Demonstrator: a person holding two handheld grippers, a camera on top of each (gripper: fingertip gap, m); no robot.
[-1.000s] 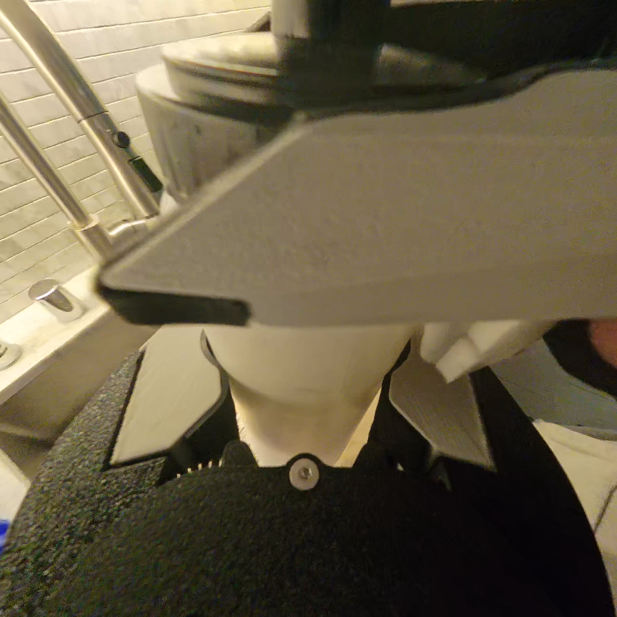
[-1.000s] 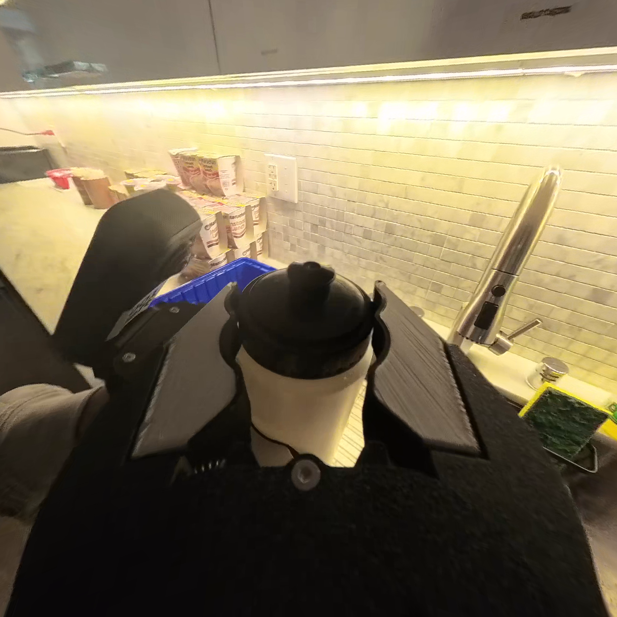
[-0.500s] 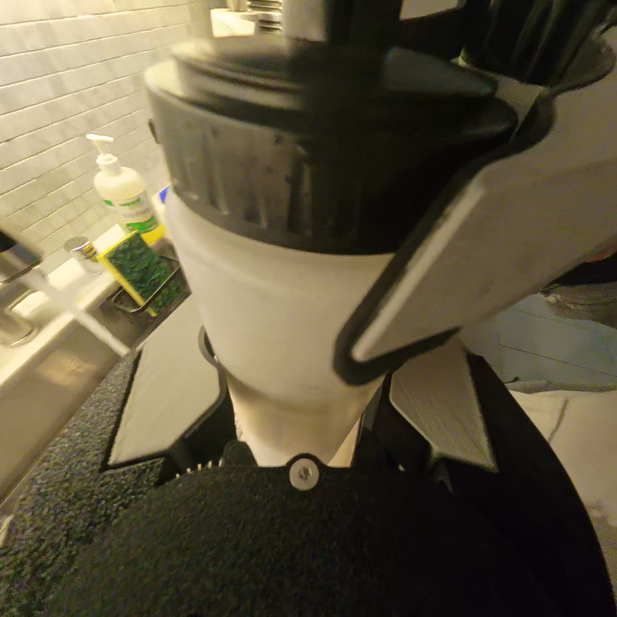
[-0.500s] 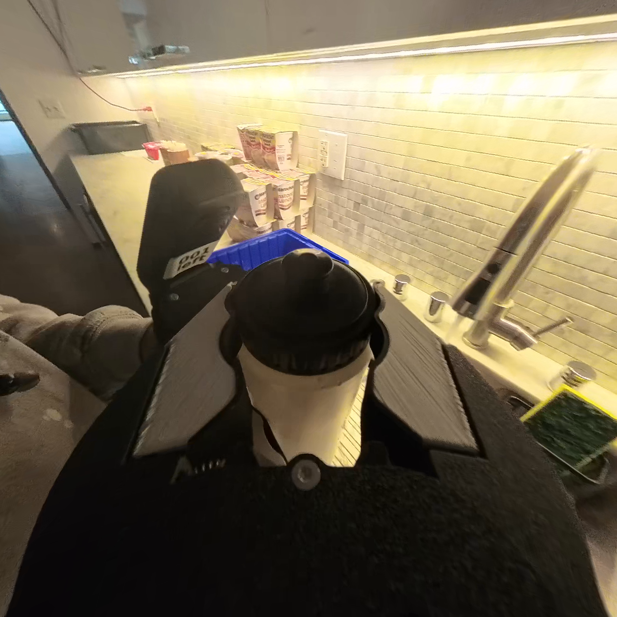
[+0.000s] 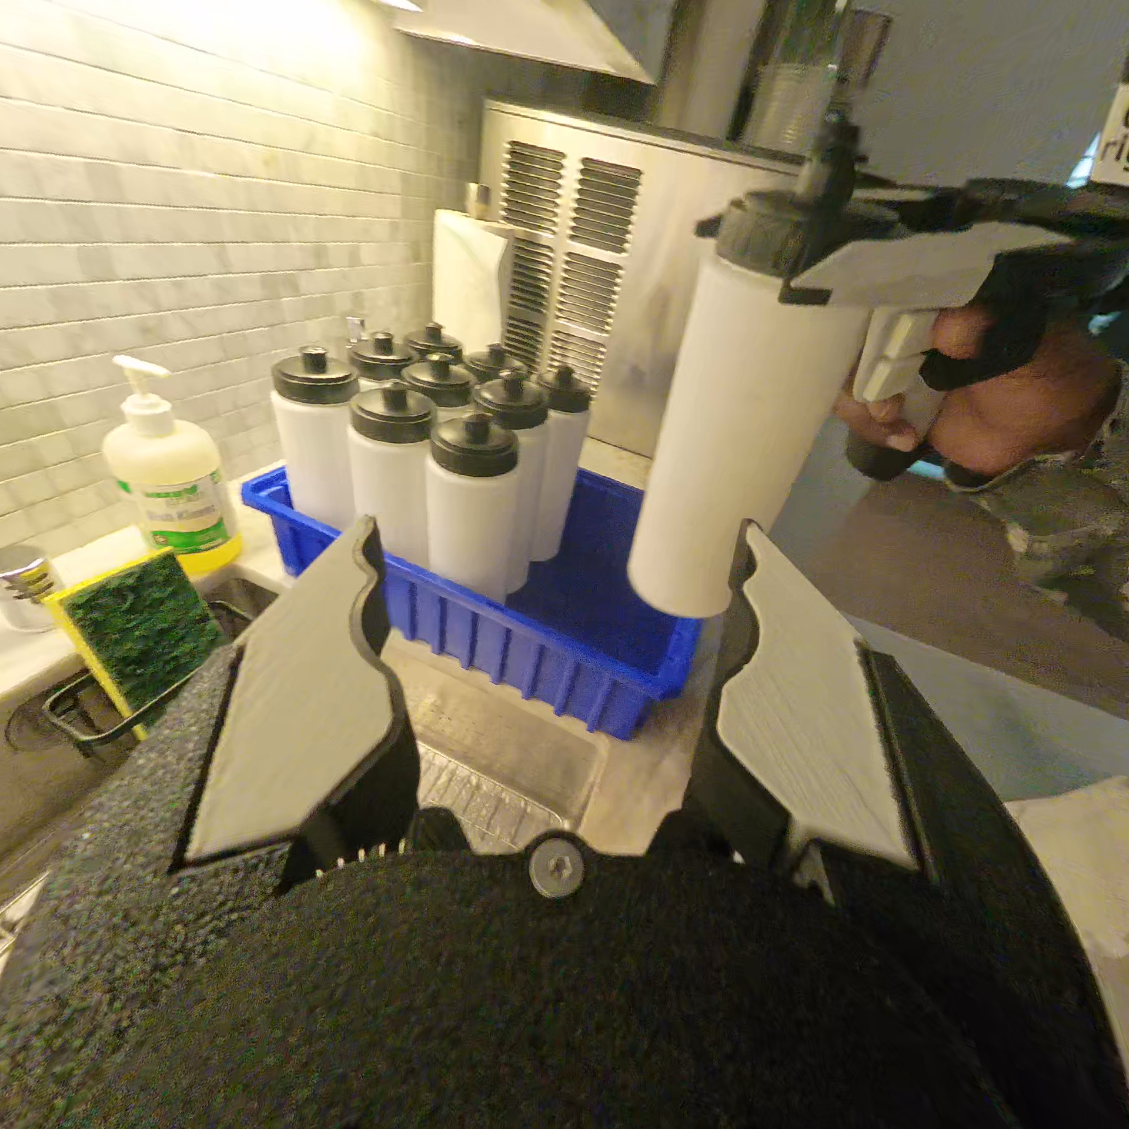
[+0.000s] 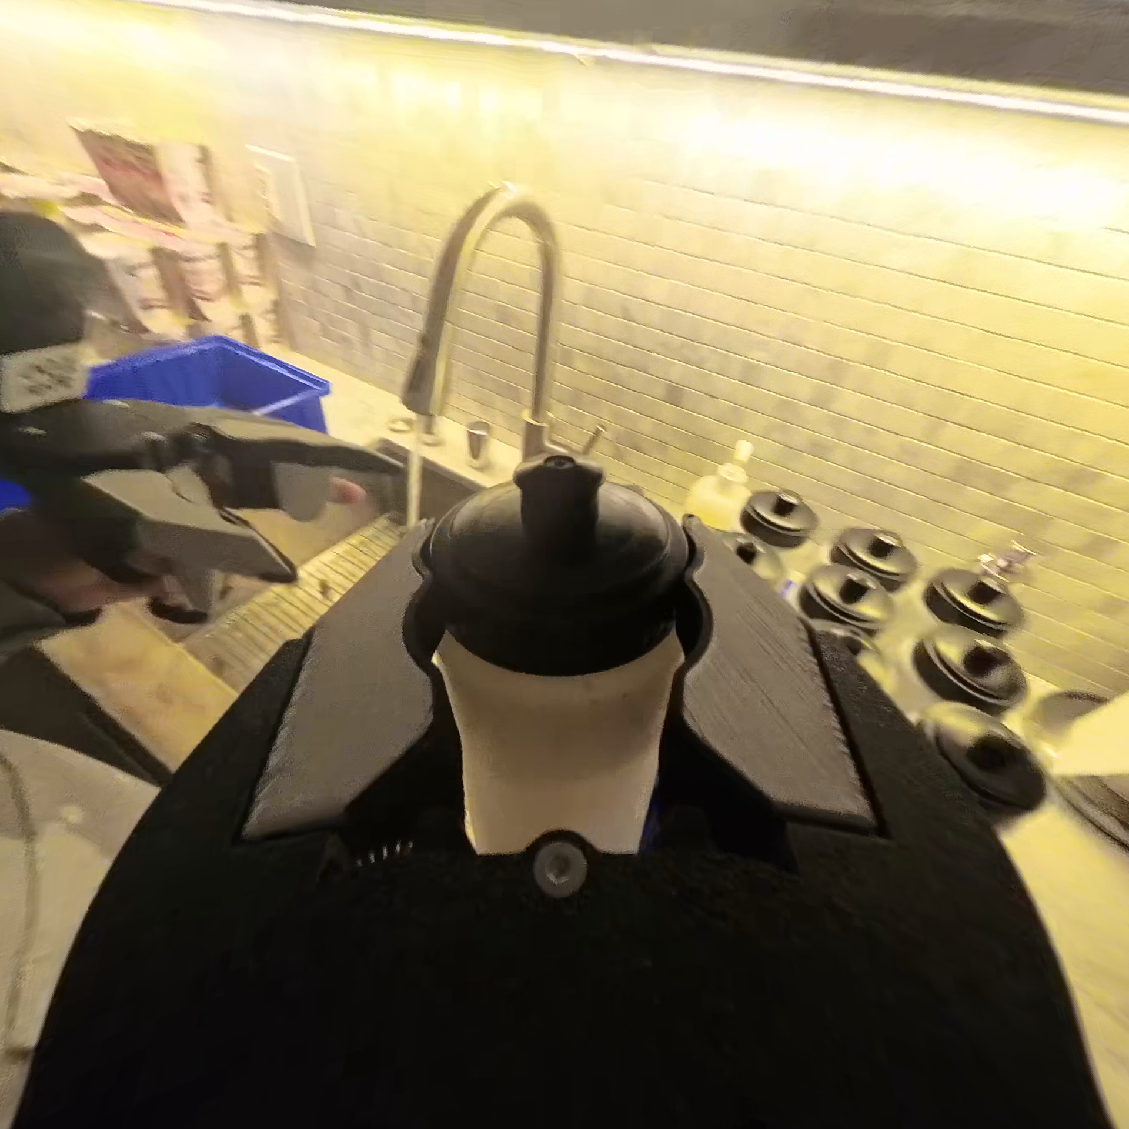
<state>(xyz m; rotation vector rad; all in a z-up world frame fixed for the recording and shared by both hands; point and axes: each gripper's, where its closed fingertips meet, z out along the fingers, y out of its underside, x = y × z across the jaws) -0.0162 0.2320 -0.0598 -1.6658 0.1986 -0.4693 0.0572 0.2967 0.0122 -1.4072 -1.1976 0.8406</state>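
Left tool (image 5: 553, 617) now off bottle (image 5: 742, 427)

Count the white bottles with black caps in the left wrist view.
10. Nine bottles stand upright in the blue bin. The held bottle hangs from the right gripper above the bin's near right corner. More could be hidden behind them.

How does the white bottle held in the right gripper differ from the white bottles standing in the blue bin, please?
The held bottle hangs tilted in the air, gripped at its cap by the right gripper; the binned bottles stand upright in the blue bin, untouched. The held bottle is alone; the binned bottles crowd together. Both kinds look alike: white bodies, black caps.
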